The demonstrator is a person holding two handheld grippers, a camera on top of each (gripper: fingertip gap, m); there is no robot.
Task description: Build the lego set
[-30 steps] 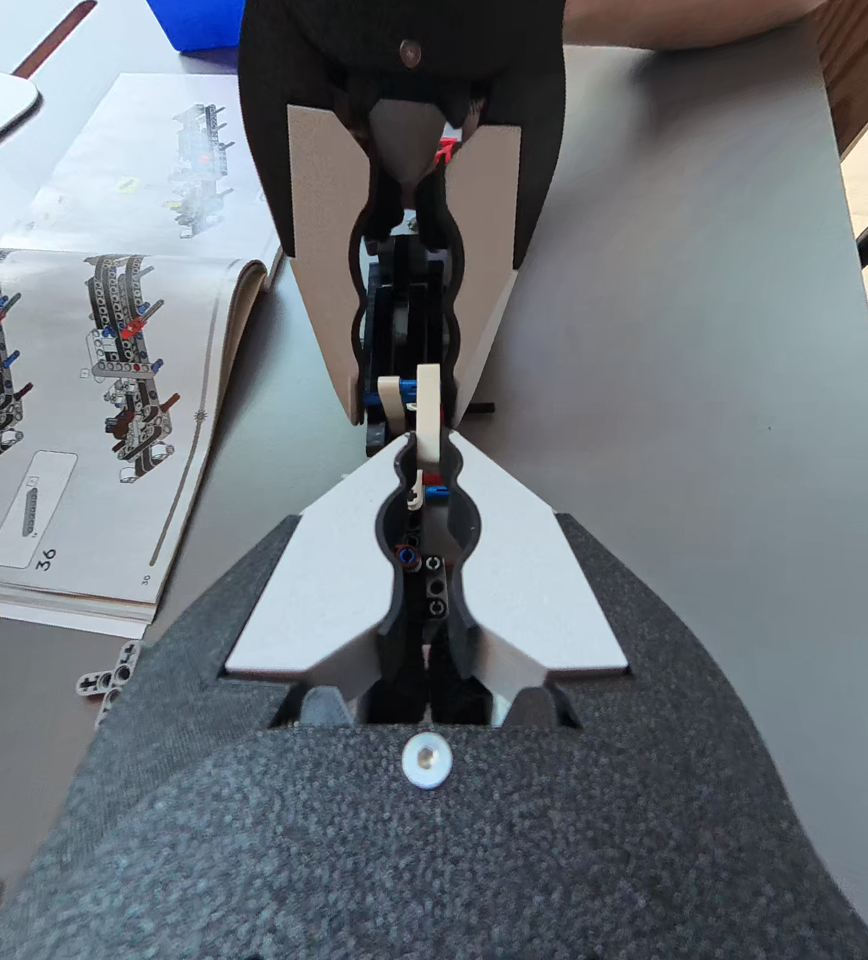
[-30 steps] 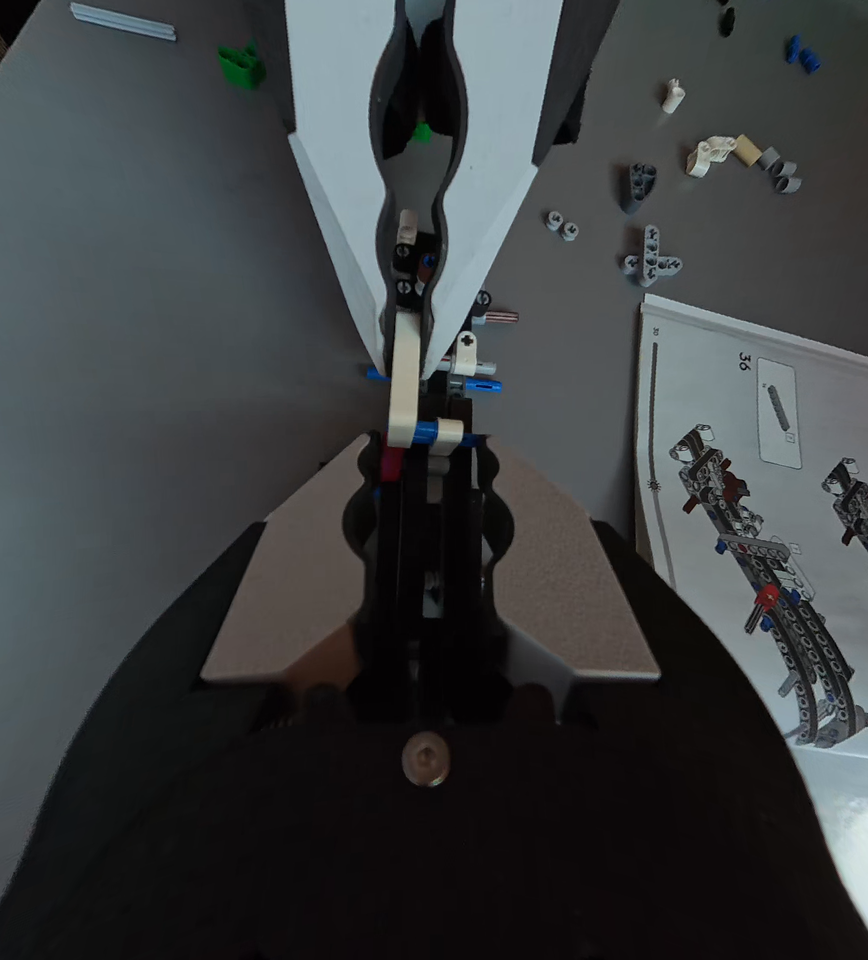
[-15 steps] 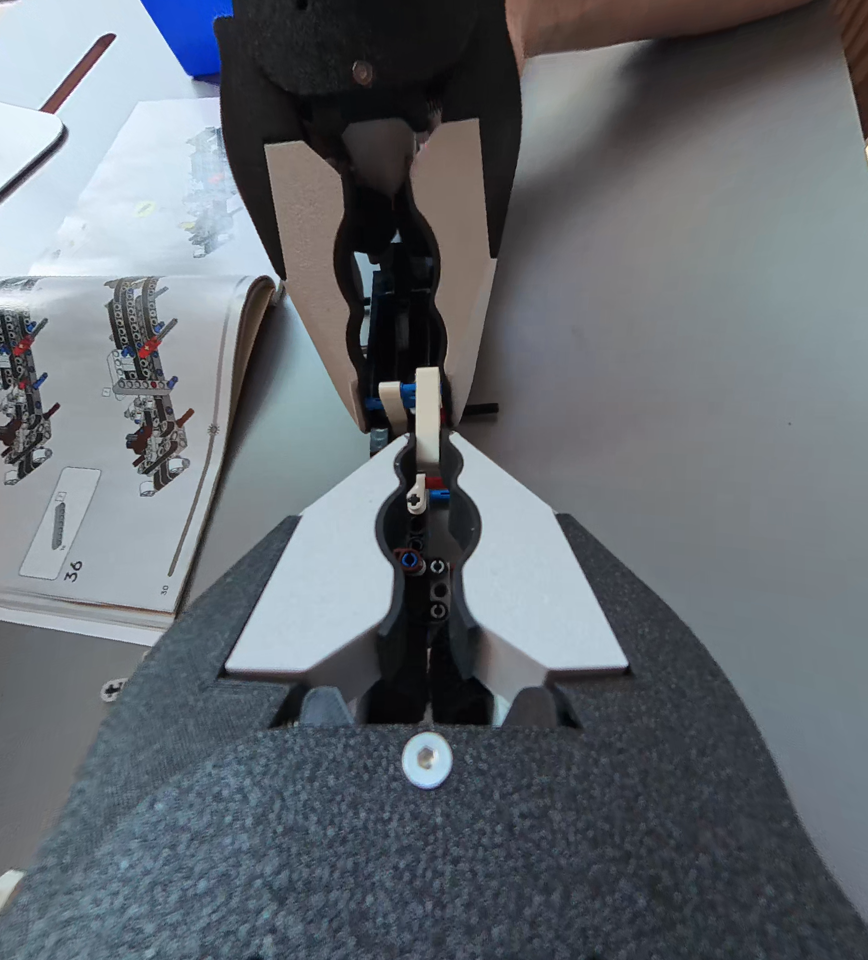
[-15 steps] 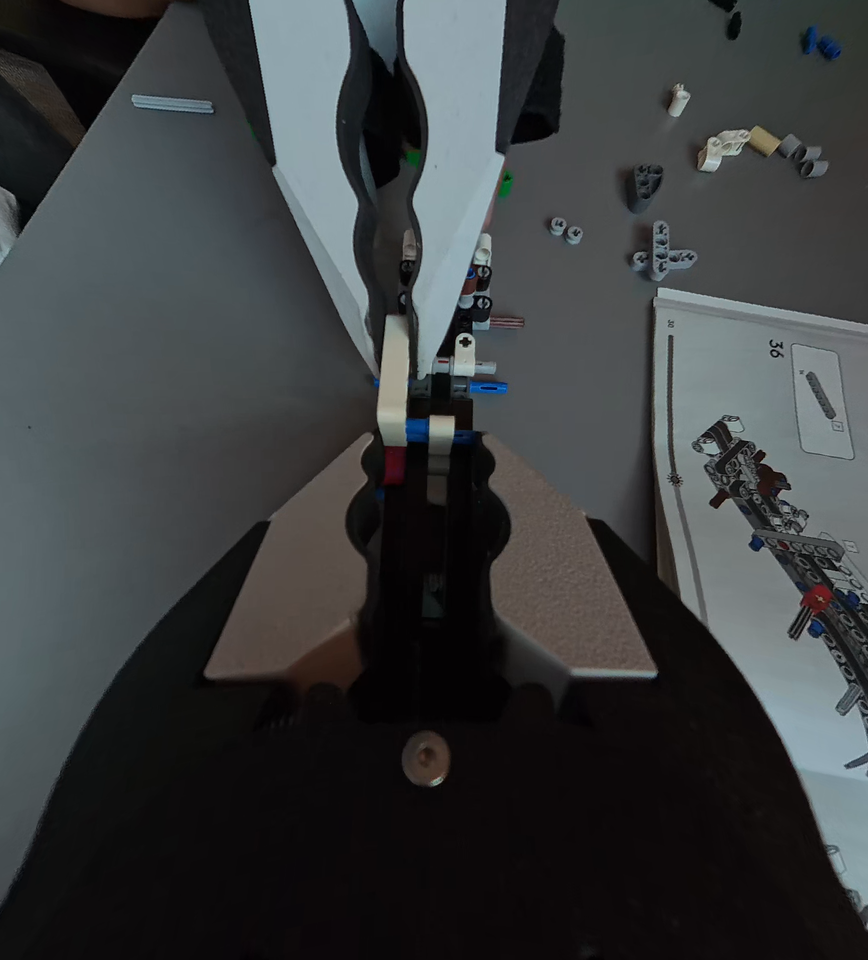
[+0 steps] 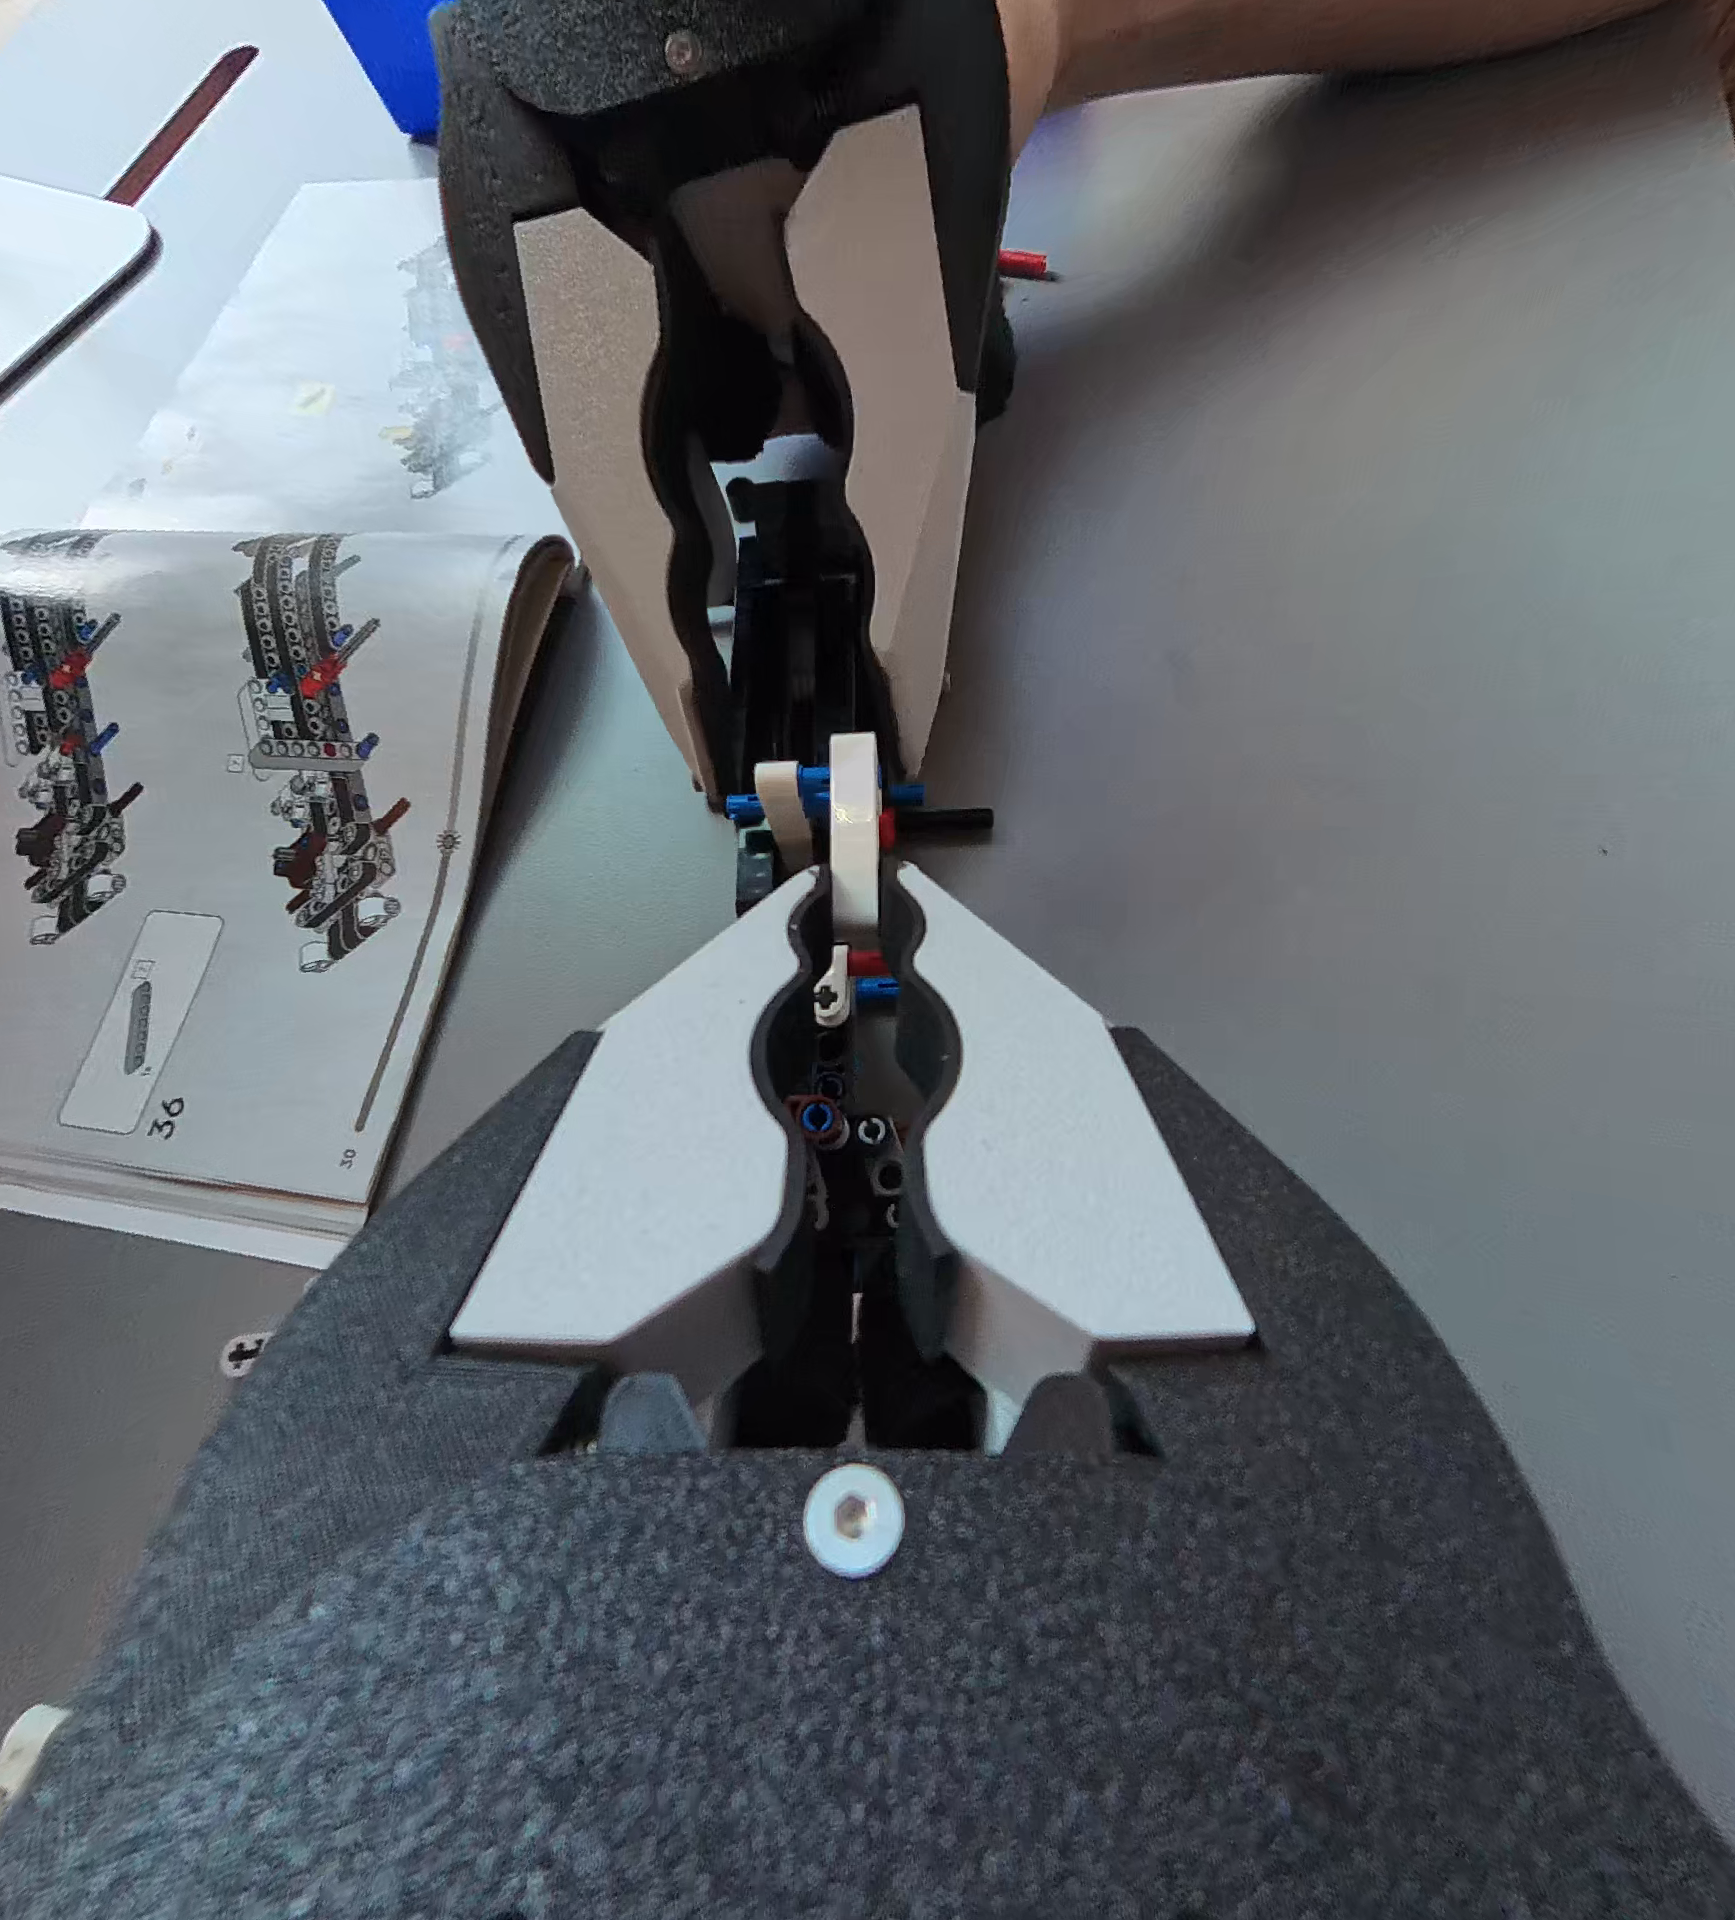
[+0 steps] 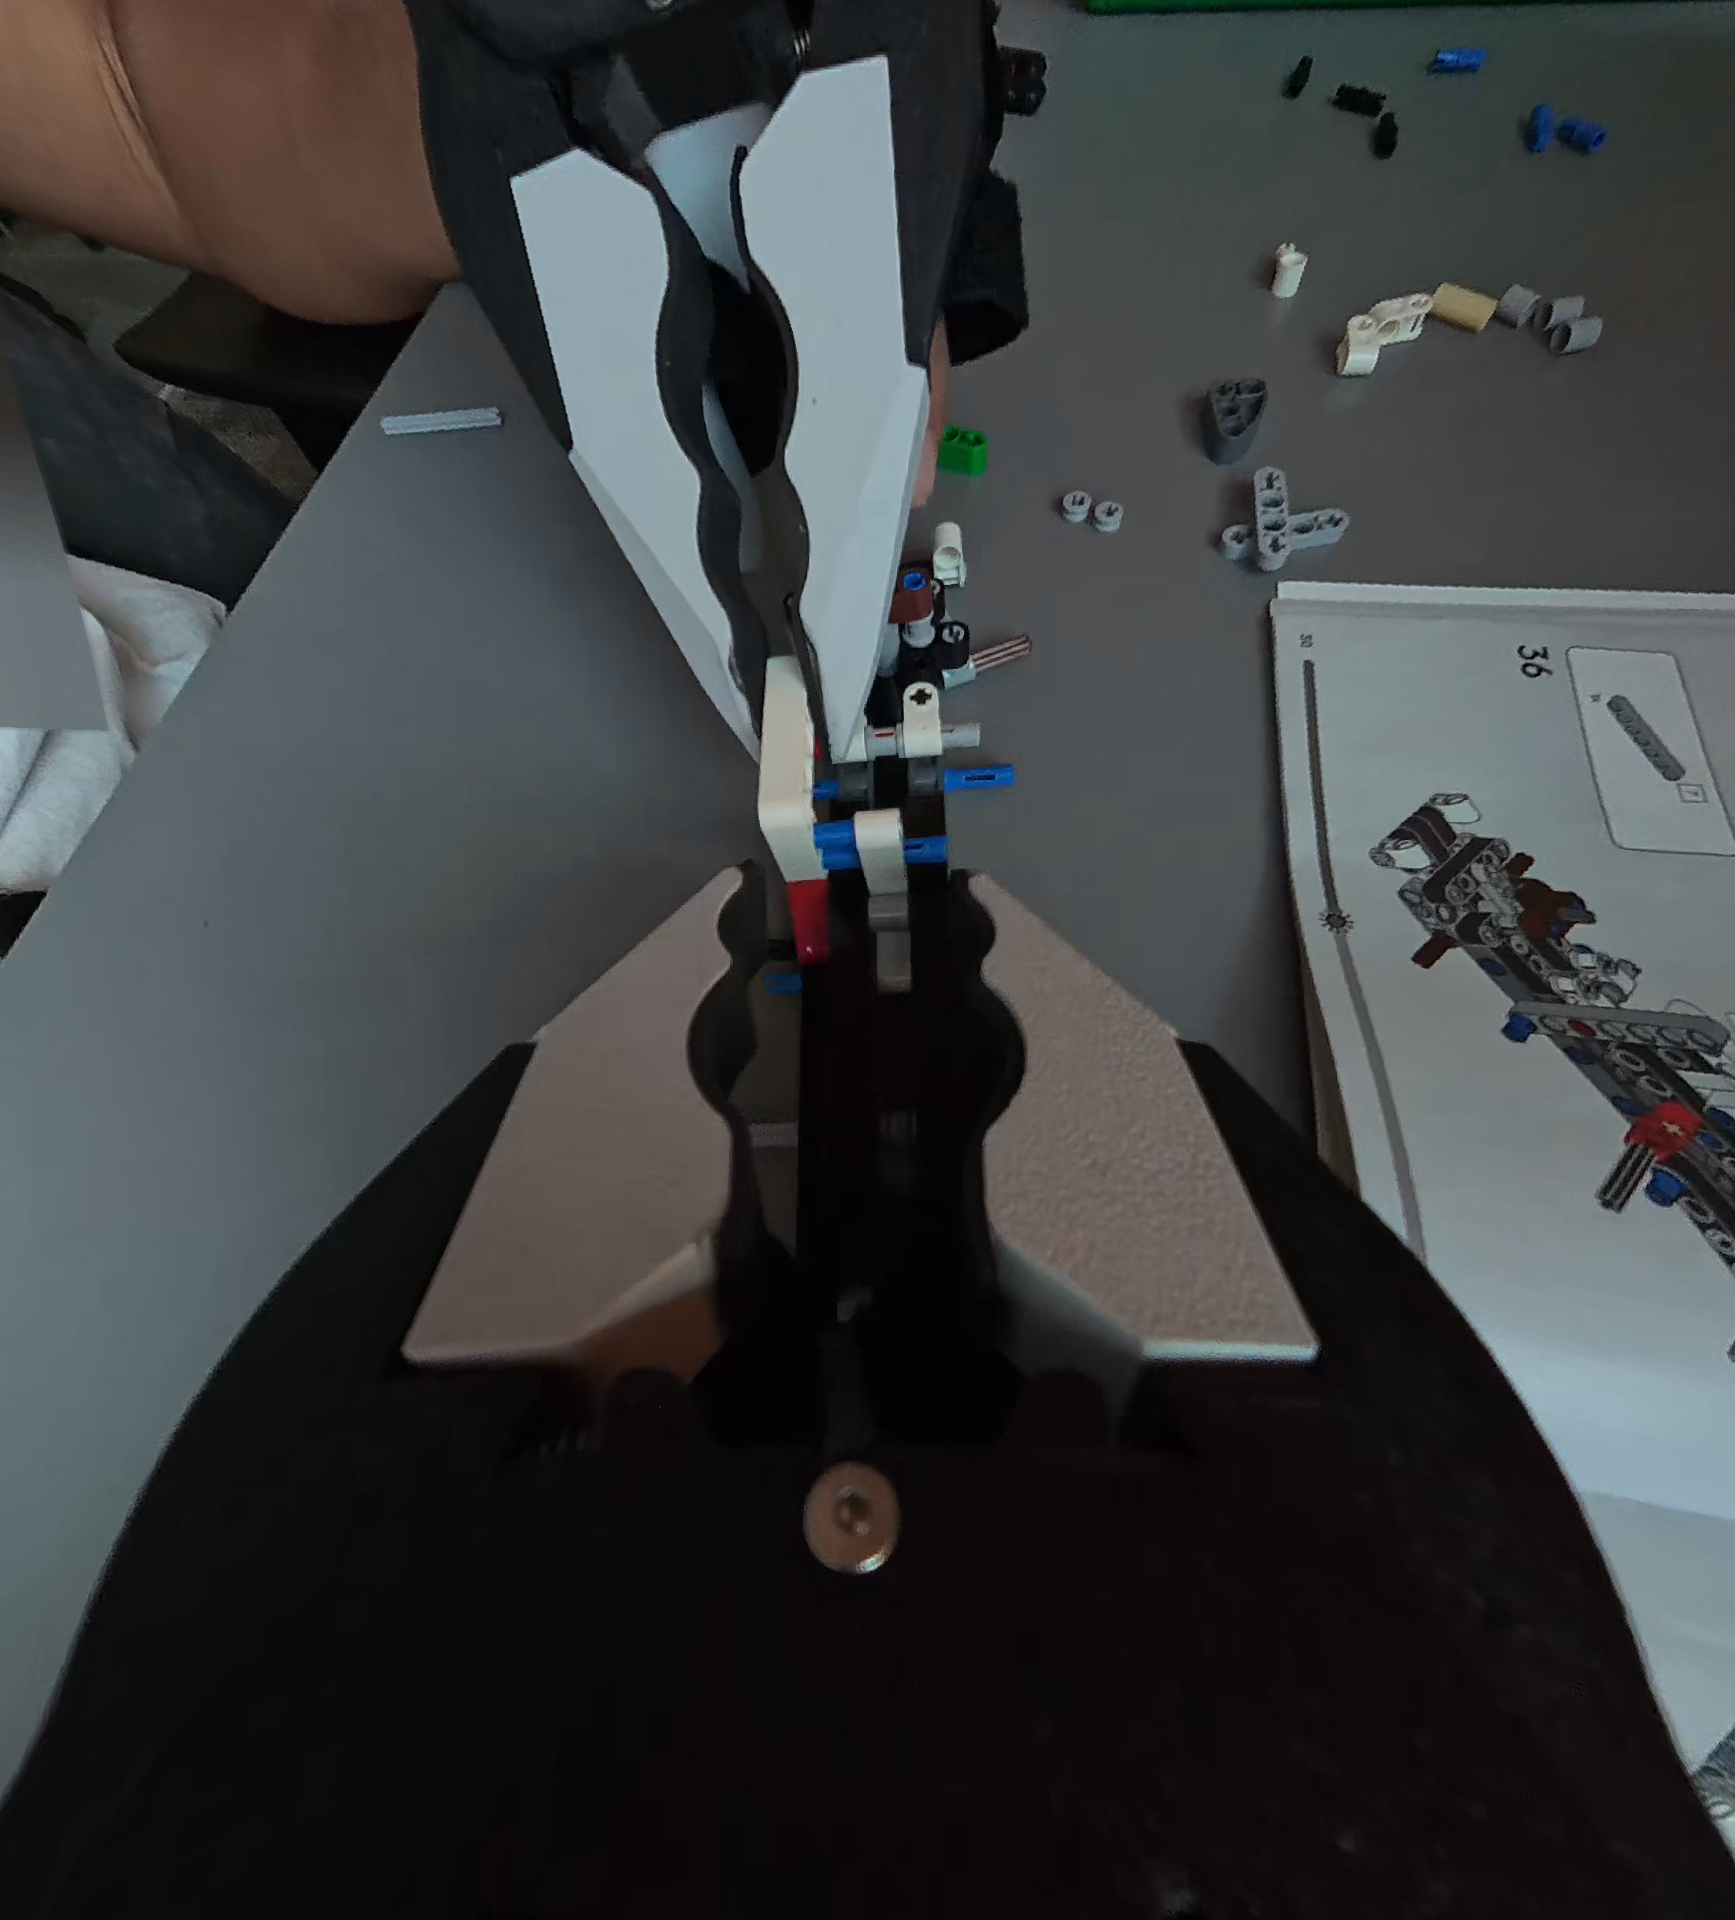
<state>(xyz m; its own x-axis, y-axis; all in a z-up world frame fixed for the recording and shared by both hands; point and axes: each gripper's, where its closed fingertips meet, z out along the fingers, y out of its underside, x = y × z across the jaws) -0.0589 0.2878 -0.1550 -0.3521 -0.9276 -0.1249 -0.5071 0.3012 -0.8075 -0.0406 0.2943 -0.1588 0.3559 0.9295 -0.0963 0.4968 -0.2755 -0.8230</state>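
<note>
Gripping one brick-built black assembly (image 6: 878,1081) from opposite ends, both tools meet nose to nose above the grey table (image 5: 1362,727).

The left gripper (image 5: 855,883) is clenched on a white curved beam (image 5: 855,831) pinned to the assembly's end; the right gripper (image 6: 868,894) clamps the black beams, its pads seemingly pressed on them, though shadow blurs the contact. An open instruction booklet (image 5: 219,831) lies toward the table's left edge in the left view, and loose small pieces (image 6: 1278,514) are scattered beyond it.
</note>
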